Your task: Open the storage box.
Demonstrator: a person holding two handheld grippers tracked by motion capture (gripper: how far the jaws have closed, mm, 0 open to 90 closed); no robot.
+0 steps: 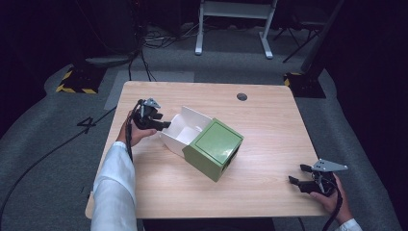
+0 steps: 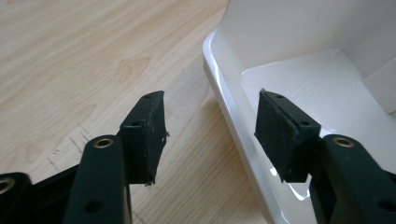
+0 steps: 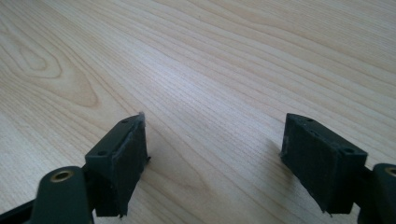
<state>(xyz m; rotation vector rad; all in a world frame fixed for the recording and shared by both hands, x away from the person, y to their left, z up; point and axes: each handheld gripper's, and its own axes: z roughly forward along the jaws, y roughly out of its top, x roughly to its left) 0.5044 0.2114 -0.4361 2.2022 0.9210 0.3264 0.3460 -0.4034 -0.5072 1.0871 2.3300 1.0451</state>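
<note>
High view overlooks the table [image 1: 269, 125]; claw views skim it closely, perhaps sharing woodgrain.

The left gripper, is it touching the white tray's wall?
Apart. In the left gripper view the left gripper straddles the white tray's wall, with bare gaps between each pad and the rim.

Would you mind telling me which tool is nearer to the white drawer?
The left tool: its open jaws straddle the white drawer's rim. The right tool rests far off, near the table's right front corner.
</note>
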